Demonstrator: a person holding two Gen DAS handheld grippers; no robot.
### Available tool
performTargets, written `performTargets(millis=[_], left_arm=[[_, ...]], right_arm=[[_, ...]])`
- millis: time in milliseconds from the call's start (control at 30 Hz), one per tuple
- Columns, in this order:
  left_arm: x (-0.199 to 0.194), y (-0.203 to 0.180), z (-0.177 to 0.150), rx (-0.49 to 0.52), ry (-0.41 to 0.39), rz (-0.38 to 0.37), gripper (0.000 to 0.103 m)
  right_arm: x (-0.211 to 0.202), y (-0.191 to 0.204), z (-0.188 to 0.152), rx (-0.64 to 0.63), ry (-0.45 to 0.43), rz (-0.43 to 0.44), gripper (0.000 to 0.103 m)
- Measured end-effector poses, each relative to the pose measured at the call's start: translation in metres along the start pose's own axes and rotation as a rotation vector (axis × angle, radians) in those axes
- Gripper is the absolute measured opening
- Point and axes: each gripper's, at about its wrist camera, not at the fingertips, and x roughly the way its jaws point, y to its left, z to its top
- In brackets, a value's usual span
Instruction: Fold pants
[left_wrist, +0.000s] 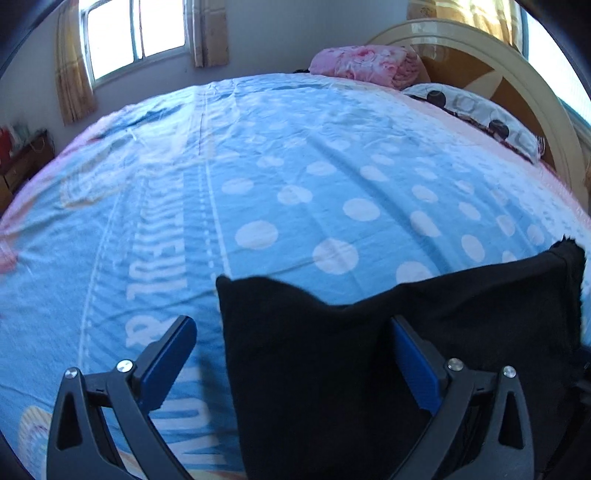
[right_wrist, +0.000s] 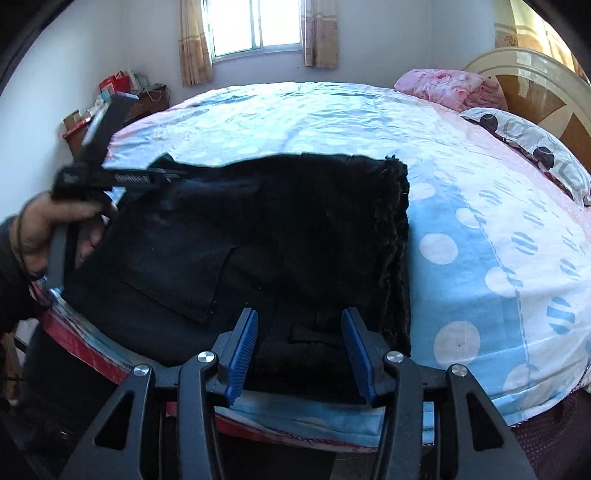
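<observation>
Black pants (right_wrist: 266, 236) lie folded into a broad rectangle on the bed near its front edge, with a back pocket showing at the left and a fuzzy edge at the right. My right gripper (right_wrist: 300, 332) hovers over the near edge of the pants; its blue pads stand apart with nothing pinched between them. In the left wrist view the pants (left_wrist: 332, 362) fill the lower right. My left gripper (left_wrist: 295, 328) is wide open over their left corner, one finger over the sheet and the other over the cloth. A hand (right_wrist: 40, 229) holds the left tool at the pants' left end.
The bed has a blue and white dotted sheet (right_wrist: 480, 206). A folded pink blanket (right_wrist: 450, 88), a patterned pillow (right_wrist: 532, 147) and the headboard (right_wrist: 535, 81) are at the far right. A cluttered side table (right_wrist: 110, 96) stands at the far left under a window (right_wrist: 255, 26).
</observation>
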Motion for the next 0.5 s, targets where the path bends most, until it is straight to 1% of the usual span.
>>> performTargets(millis=[33, 67, 133, 167, 267, 367, 400, 467, 500], left_arm=[[-0.003, -0.002, 0.001, 0.017, -0.007, 0.016, 0.103], [-0.005, -0.003, 0.001, 0.026, -0.017, 0.023, 0.103], [-0.009, -0.005, 0.002, 0.041, -0.031, 0.036, 0.103], [-0.009, -0.006, 0.002, 0.04, -0.033, 0.035, 0.103], [-0.006, -0.005, 0.004, 0.036, -0.032, 0.028, 0.103], [0.0, 0.0, 0.009, 0.011, -0.027, 0.023, 0.103], [0.004, 0.001, 0.012, 0.001, -0.021, 0.019, 0.103], [0.009, 0.002, 0.015, -0.01, -0.015, 0.01, 0.103], [0.012, 0.001, 0.018, -0.013, -0.01, 0.009, 0.103]], right_arm=[[-0.007, -0.003, 0.004, 0.023, -0.018, 0.017, 0.049], [-0.017, -0.006, 0.011, 0.048, -0.053, 0.015, 0.05], [-0.028, -0.01, 0.023, 0.05, -0.102, -0.004, 0.05], [-0.029, -0.013, 0.032, 0.058, -0.112, 0.007, 0.05], [-0.02, -0.024, 0.054, 0.121, -0.131, 0.098, 0.05], [0.005, -0.029, 0.075, 0.142, -0.106, 0.167, 0.05], [0.02, -0.031, 0.081, 0.16, -0.066, 0.181, 0.05], [0.047, -0.042, 0.084, 0.214, 0.011, 0.146, 0.049], [0.057, -0.051, 0.083, 0.244, 0.022, 0.149, 0.049]])
